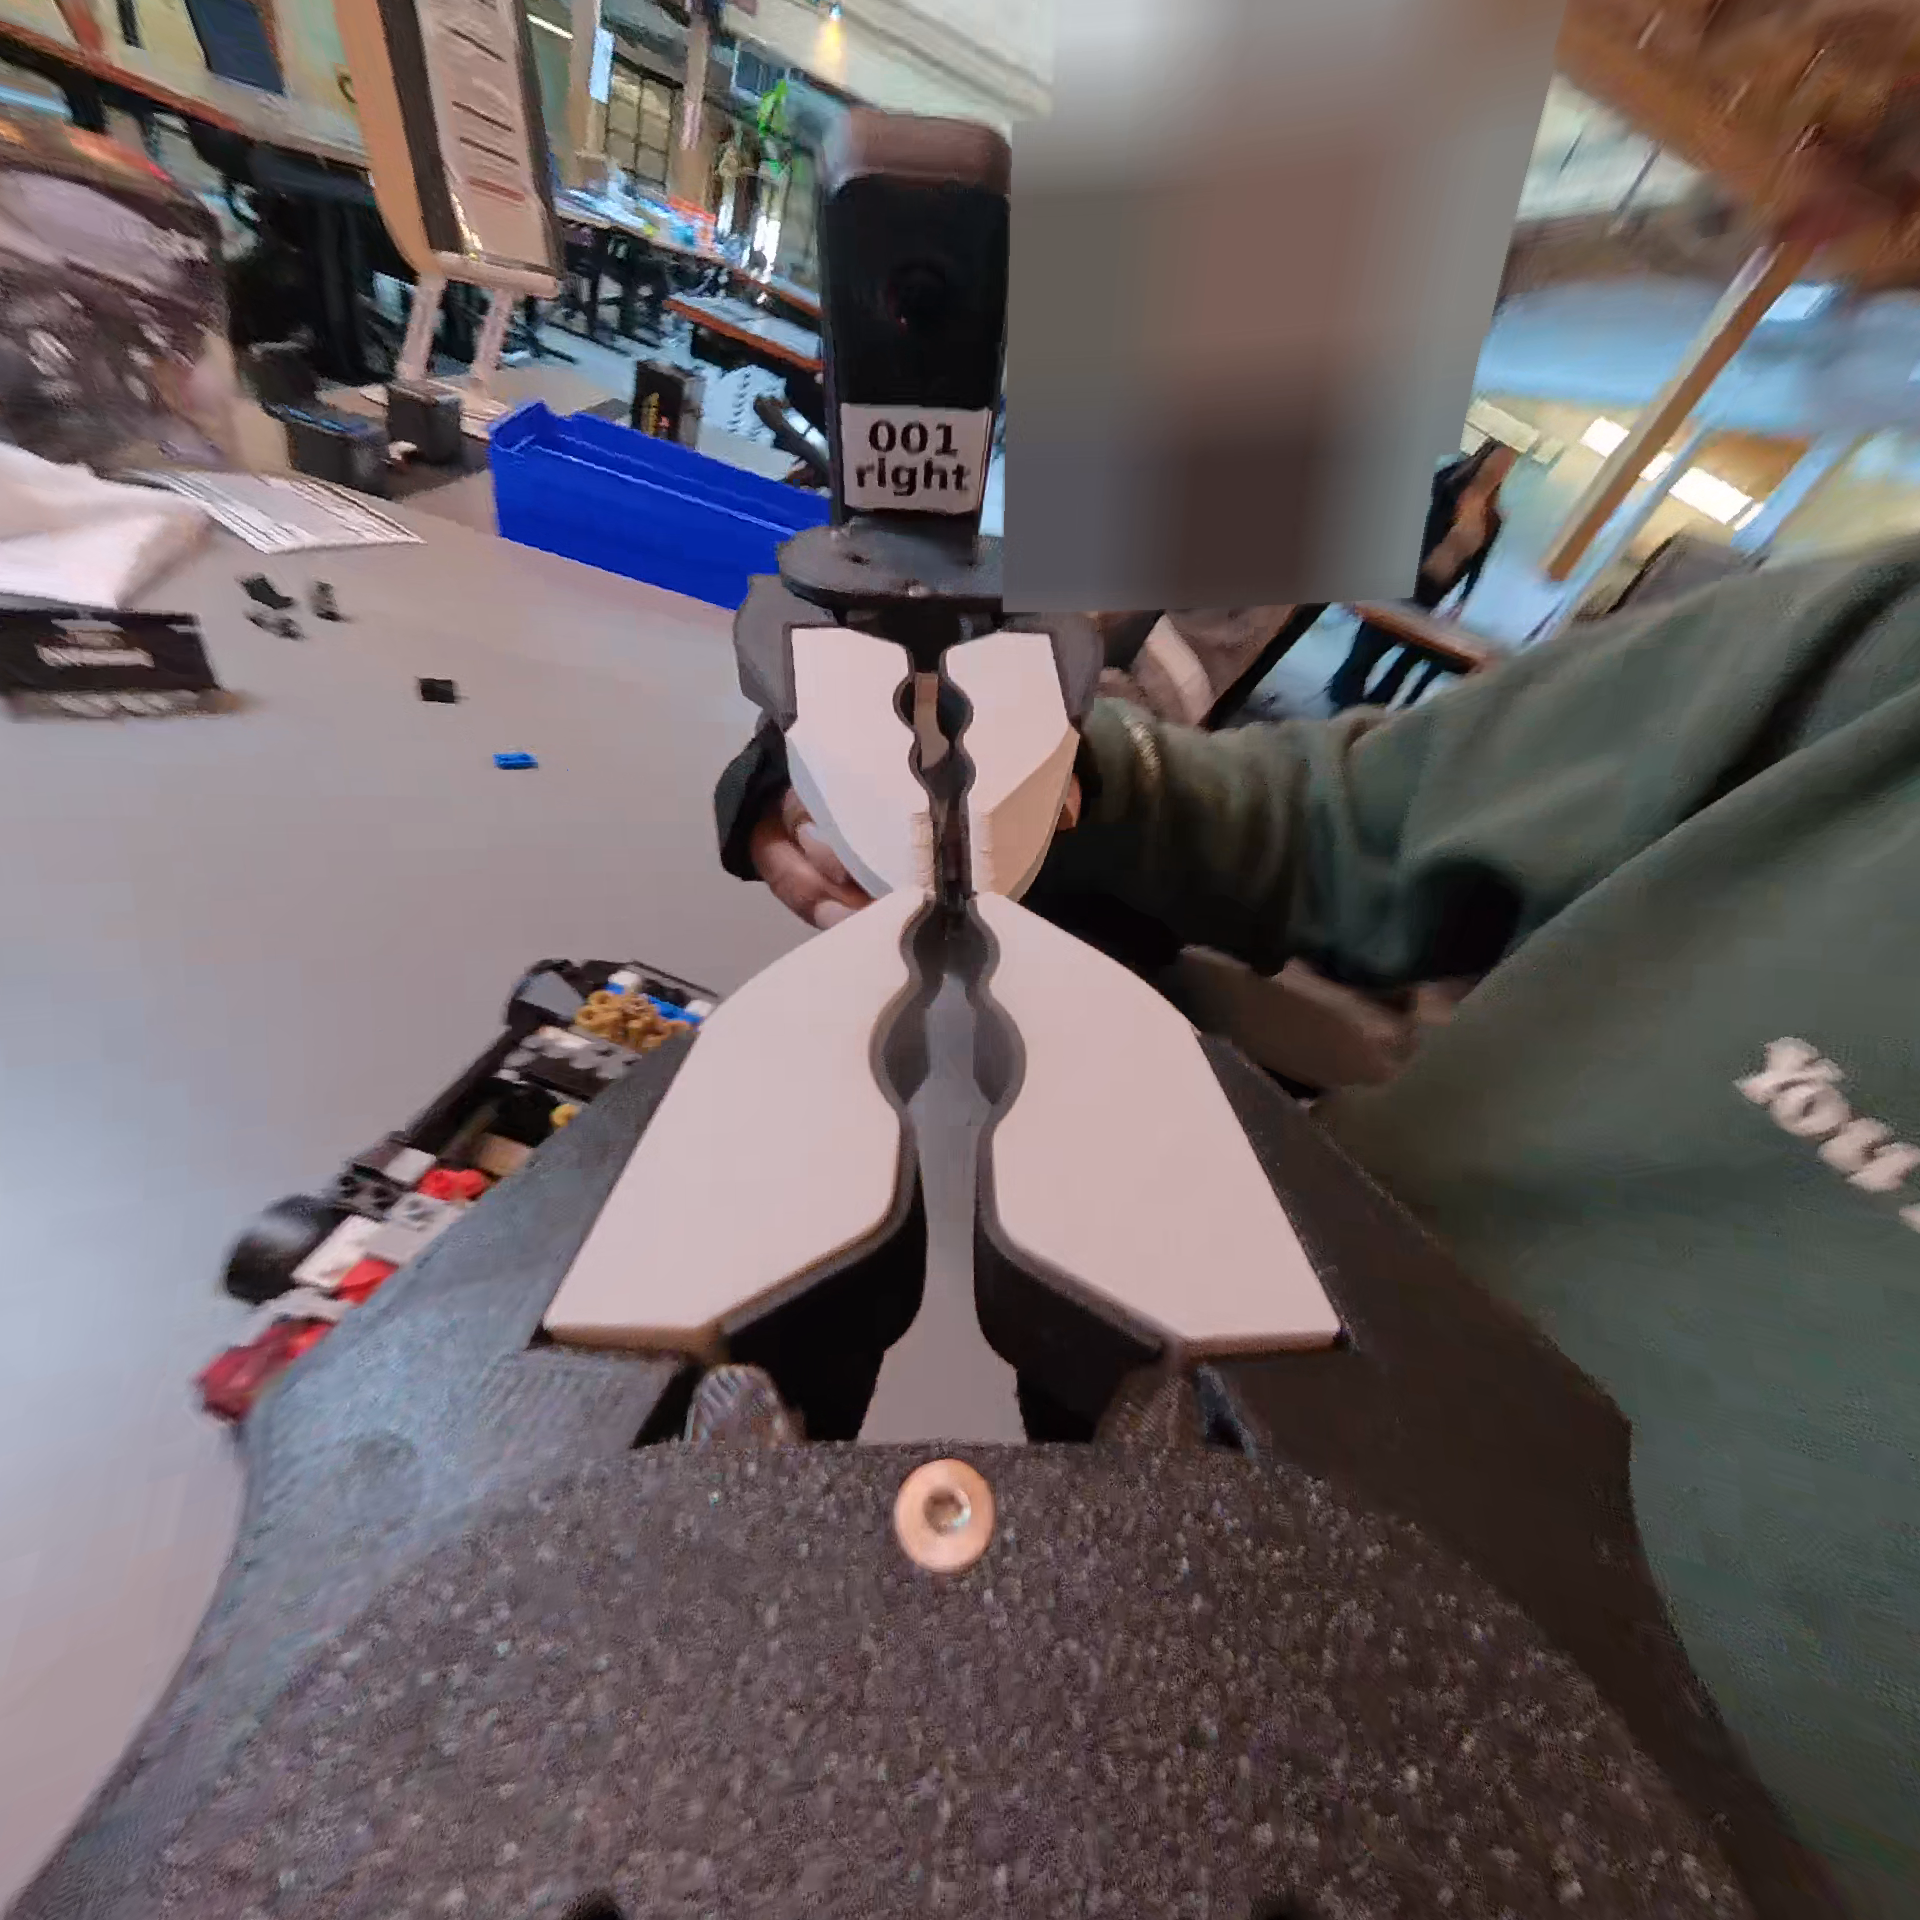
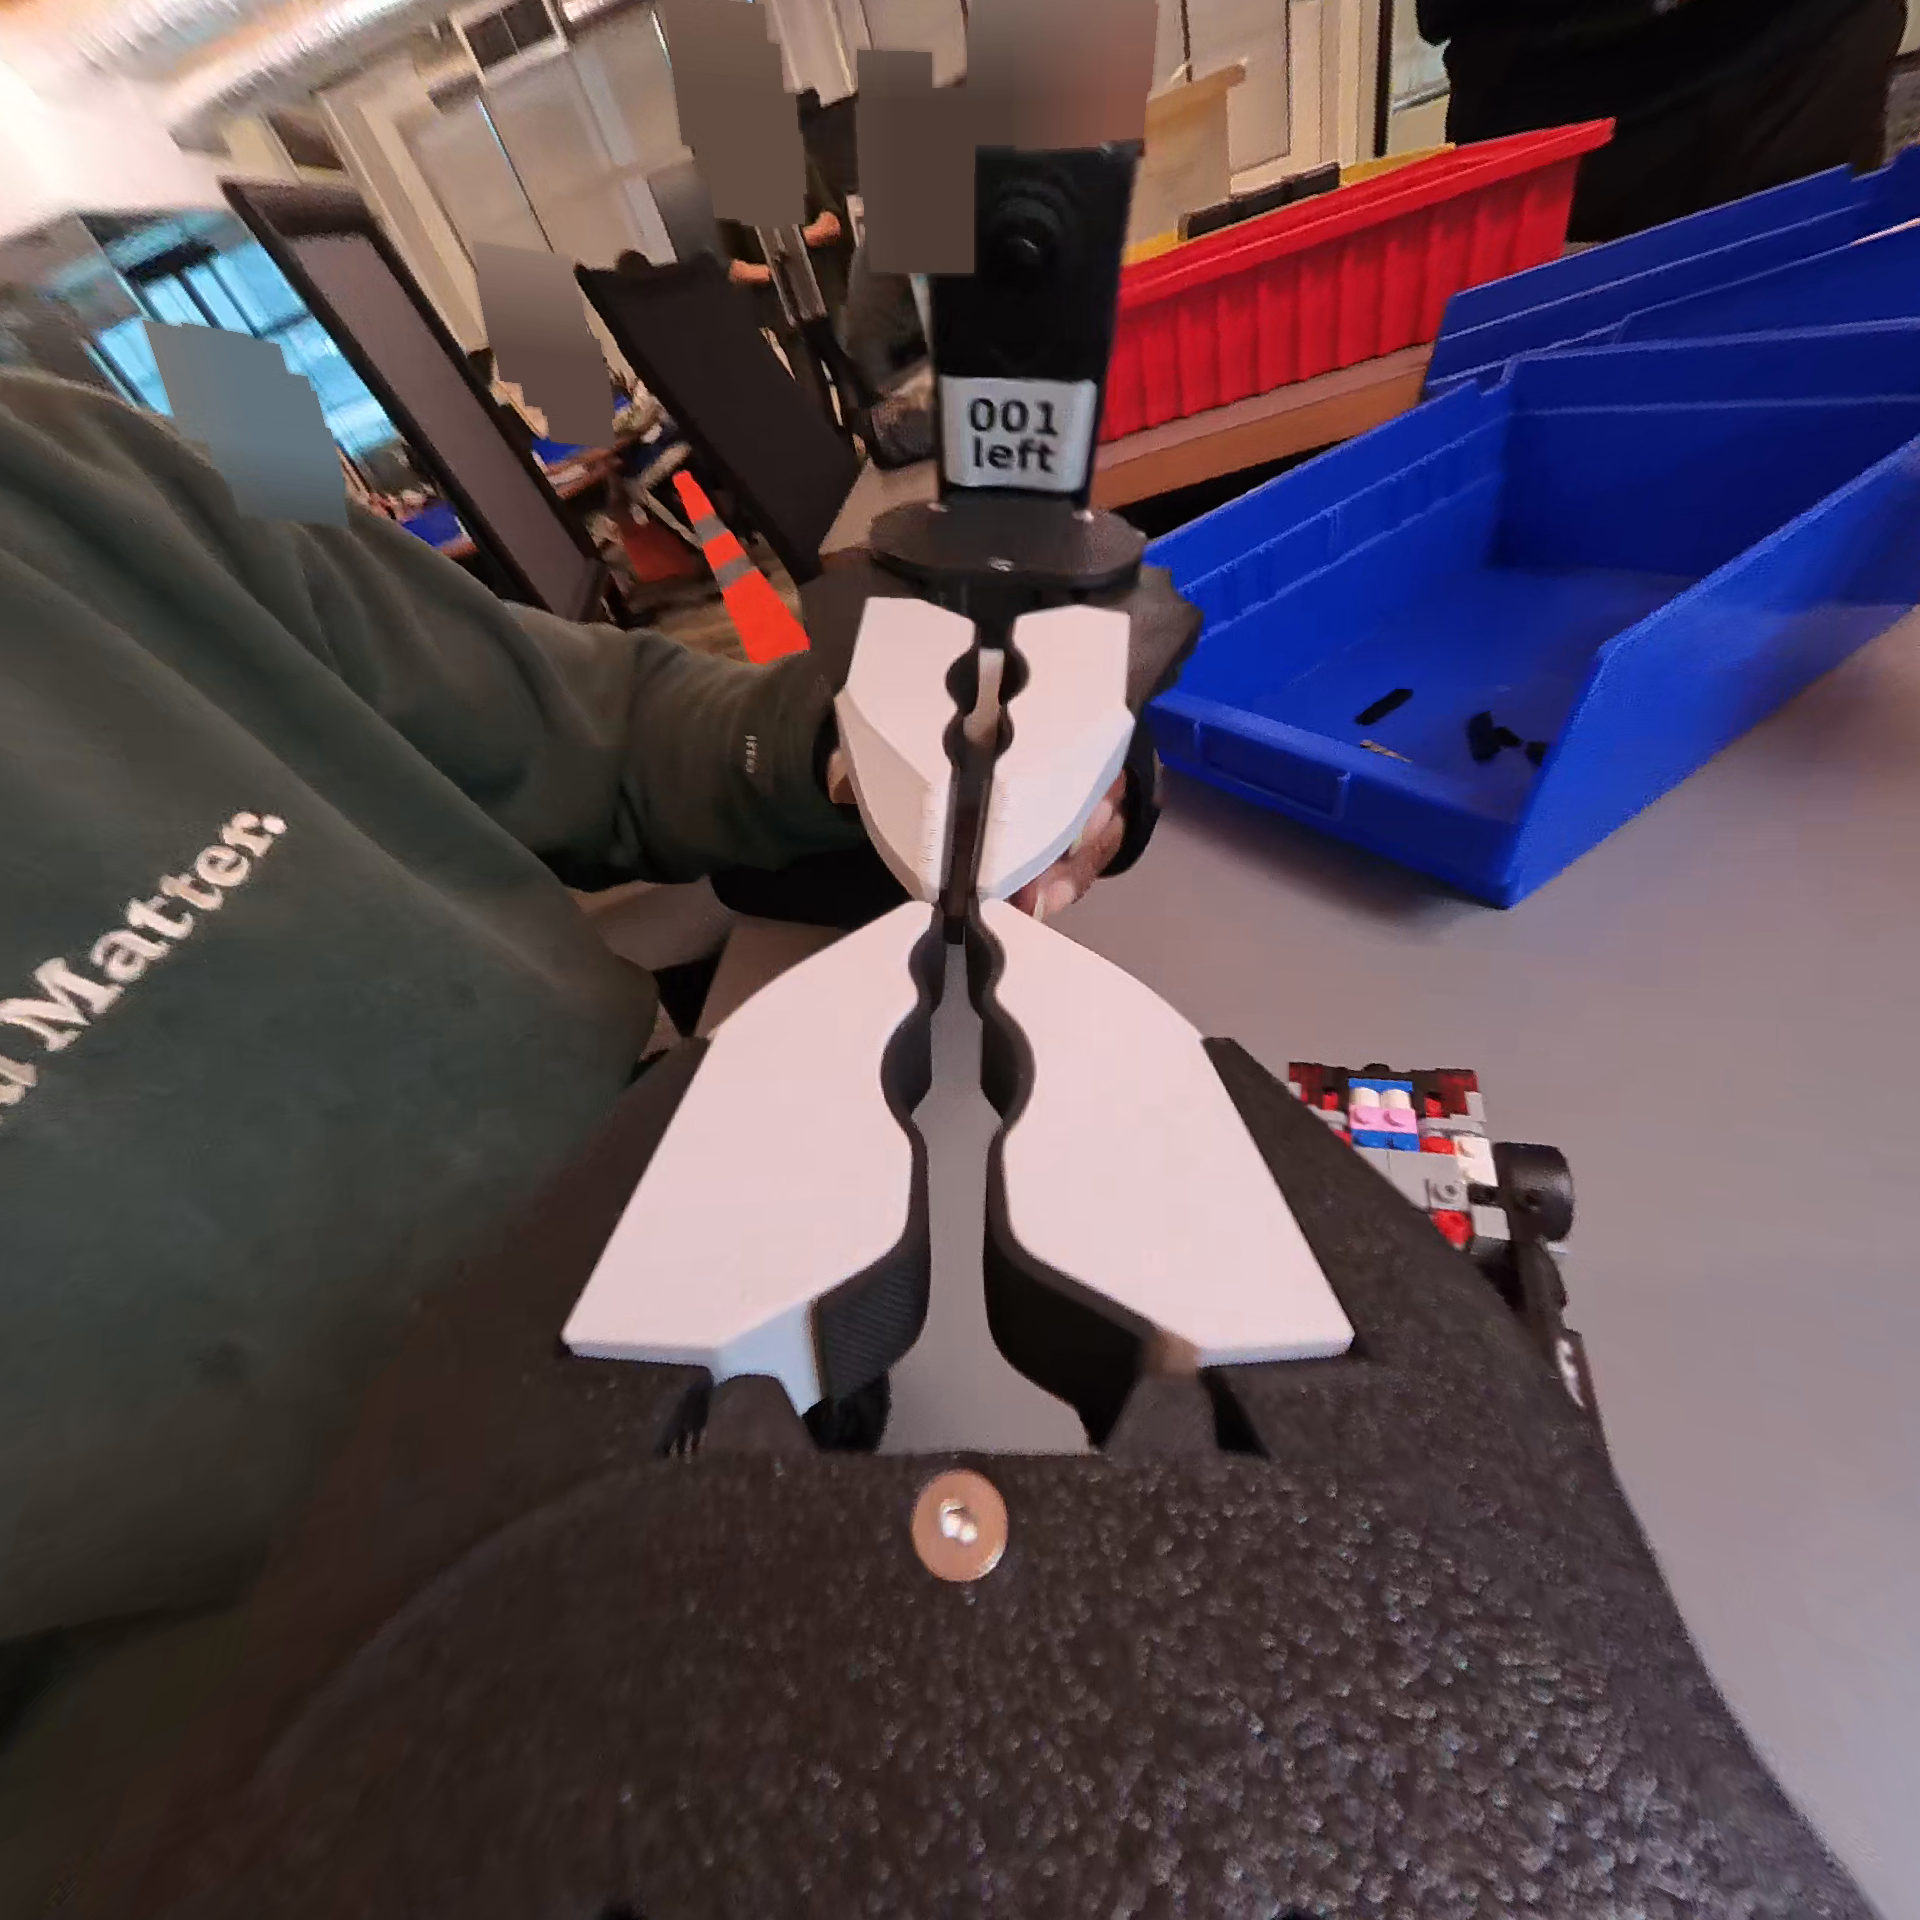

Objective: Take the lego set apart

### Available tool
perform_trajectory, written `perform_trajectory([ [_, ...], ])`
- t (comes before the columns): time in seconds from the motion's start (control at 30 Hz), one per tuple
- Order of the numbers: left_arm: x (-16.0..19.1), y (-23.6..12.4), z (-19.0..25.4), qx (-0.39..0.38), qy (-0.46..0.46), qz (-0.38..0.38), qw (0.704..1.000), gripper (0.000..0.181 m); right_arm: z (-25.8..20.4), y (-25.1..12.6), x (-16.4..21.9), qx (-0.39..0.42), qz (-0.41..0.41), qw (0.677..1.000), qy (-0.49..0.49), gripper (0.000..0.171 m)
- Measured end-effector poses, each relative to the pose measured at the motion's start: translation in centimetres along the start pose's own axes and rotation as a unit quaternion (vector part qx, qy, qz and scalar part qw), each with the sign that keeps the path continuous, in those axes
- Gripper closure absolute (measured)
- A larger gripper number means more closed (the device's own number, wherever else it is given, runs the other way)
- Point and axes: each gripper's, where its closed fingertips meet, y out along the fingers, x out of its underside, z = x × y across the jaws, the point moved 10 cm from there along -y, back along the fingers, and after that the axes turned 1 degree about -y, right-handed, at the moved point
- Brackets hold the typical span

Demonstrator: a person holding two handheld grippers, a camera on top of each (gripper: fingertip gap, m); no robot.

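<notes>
My left gripper point(image 1: 949, 920) and right gripper point(image 2: 957, 925) meet tip to tip above the grey table. Both are closed, and a small thin black lego piece point(image 1: 948, 862) is pinched between their tips; it also shows in the right wrist view point(image 2: 962, 847). The right gripper point(image 1: 940, 831) faces me in the left wrist view, and the left gripper point(image 2: 966, 831) faces me in the right wrist view. The partly built lego set point(image 1: 468, 1143), multicoloured with a black wheel, lies on the table below the grippers, partly hidden by the gripper body; it also shows in the right wrist view point(image 2: 1423, 1153).
A blue bin point(image 2: 1558, 623) holding a few black pieces stands on the table, also in the left wrist view point(image 1: 644, 499). A red bin point(image 2: 1351, 260) is behind it. Loose black pieces point(image 1: 281, 603), a blue piece point(image 1: 514, 761), a black box point(image 1: 104, 660) and the person's green sleeves are near. The tips of both grippers are at nearly the same place. Left tips and right tips are each some 15 centimetres from the partly built lego set point(image 1: 468, 1143).
</notes>
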Motion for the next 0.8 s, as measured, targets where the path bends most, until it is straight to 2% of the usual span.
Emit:
perform_trajectory([
  [0.07,0.0,-0.3,-0.5,0.036,-0.050,0.035,0.997,0.178,0.1,-0.1,-0.1,-0.007,0.020,1.000,0.011,0.166],
  [0.13,-0.4,-1.0,-1.0,0.050,-0.086,0.069,0.993,0.178,0.3,-0.6,-0.2,0.007,0.030,1.000,0.005,0.156],
  [0.3,-1.4,-3.6,-2.1,0.002,-0.085,0.107,0.991,0.178,1.3,-3.1,-0.1,0.060,0.075,0.995,0.001,0.155],
  [0.37,-1.6,-5.0,-3.0,-0.073,-0.065,0.096,0.991,0.178,1.9,-4.1,0.2,0.087,0.095,0.992,0.007,0.155],
  [0.43,-1.3,-6.8,-4.3,-0.200,-0.018,0.040,0.979,0.178,2.4,-5.0,0.5,0.103,0.119,0.987,0.018,0.155],
  [0.53,-0.4,-9.9,-6.2,-0.387,0.022,-0.056,0.920,0.178,3.2,-6.1,0.9,0.139,0.151,0.978,0.027,0.155],
  [0.63,0.6,-11.7,-7.1,-0.462,0.010,-0.116,0.879,0.177,4.3,-6.8,1.5,0.152,0.174,0.971,0.059,0.156],
  [0.7,1.0,-12.2,-7.4,-0.480,-0.012,-0.119,0.869,0.178,4.9,-6.9,1.9,0.152,0.174,0.970,0.078,0.156],
  [0.8,1.0,-12.5,-7.7,-0.504,-0.020,-0.118,0.856,0.178,5.3,-7.0,2.4,0.183,0.129,0.972,0.064,0.156],
])
